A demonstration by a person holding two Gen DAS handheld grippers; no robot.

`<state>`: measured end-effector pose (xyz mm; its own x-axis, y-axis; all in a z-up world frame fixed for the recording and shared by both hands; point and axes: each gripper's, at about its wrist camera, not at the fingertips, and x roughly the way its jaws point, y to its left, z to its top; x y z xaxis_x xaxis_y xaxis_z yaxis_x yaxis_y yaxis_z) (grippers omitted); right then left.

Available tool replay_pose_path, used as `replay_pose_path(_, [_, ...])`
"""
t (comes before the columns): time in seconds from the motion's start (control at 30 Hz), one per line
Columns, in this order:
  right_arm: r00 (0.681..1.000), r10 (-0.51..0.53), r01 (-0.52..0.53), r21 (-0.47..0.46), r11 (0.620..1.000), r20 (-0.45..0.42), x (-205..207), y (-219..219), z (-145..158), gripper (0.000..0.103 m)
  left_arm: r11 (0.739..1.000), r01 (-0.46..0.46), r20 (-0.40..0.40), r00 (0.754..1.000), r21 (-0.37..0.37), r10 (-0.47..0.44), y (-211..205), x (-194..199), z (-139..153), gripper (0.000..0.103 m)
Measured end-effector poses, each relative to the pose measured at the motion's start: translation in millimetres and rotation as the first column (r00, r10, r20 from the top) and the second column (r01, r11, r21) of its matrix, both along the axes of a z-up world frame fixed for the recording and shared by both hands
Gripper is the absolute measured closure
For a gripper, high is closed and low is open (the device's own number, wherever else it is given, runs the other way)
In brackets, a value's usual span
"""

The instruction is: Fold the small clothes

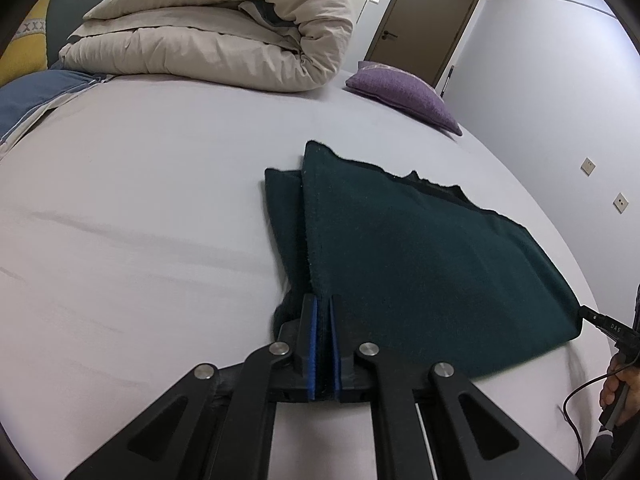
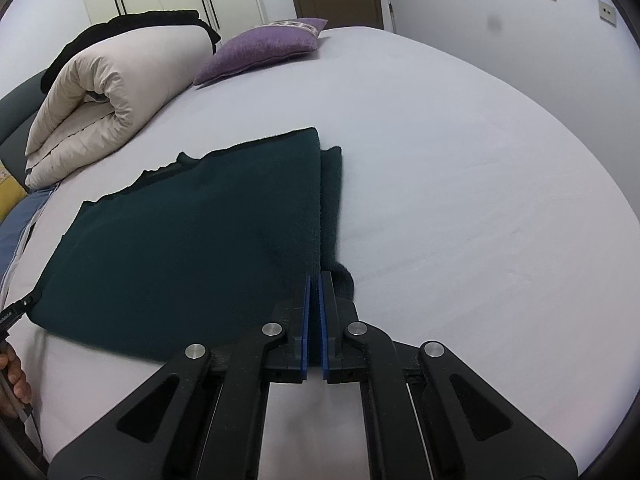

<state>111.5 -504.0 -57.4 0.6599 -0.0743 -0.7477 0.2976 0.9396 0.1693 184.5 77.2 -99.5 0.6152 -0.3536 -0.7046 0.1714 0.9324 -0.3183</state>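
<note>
Gripping the near corners of the cloth, both tools hold one dark green garment (image 1: 420,256) on the bed (image 1: 140,220). The left gripper (image 1: 323,312) has its jaws nearly closed, pinching the near left corner of the garment between the blue pads. The right gripper (image 2: 315,284) stands the same way, jaws nearly closed on the near right corner.

The garment lies toward the near edge of the bed, about midway across it, partly folded: a top layer covers a narrower strip that shows along each side edge. The far edge is uneven and slightly raised.

Handling, as a judgement: the fabric looks thick, fuzzy and soft, so it should drape rather than hold shape, weigh little, and resist slipping in the pads. Take hold at corners or along a folded edge, pinching all layers together so the lower layer does not drag behind.

Count: one garment, two grippers. Farther off on the bed lie one rolled beige duvet (image 1: 208,28) toward the far left corner and one purple cushion (image 1: 400,92) at the far edge. One brown door (image 1: 424,20) stands beyond.
</note>
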Motion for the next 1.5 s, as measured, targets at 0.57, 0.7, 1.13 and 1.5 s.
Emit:
replay_pose_path(0.57, [0.999, -0.030, 0.031, 0.091, 0.995, -0.019, -34.1, -17.8, -24.1, 0.099, 0.999, -0.022, -0.065, 0.998, -0.040, 0.019, 7.5, -5.1, -19.2, 0.095])
replay_pose_path(0.7, [0.995, -0.082, 0.076, 0.109, 0.991, 0.052, -33.0, -31.2, -7.9, 0.040, 1.000, -0.010, -0.027, 1.000, 0.013, 0.011, -1.2, -5.4, -16.3, 0.095])
replay_pose_path(1.13, [0.999, 0.012, -0.012, 0.011, 1.000, -0.053, 9.4, -7.4, -31.2, 0.098, 1.000, -0.016, -0.046, 0.999, -0.020, 0.015, 3.5, 1.7, -20.6, 0.094])
replay_pose_path(1.5, [0.998, -0.028, 0.031, 0.060, 0.998, -0.053, -17.8, -12.7, -39.9, 0.099, 0.997, 0.029, -0.081, 0.996, 0.068, -0.023, 0.0, -0.5, -23.9, 0.095])
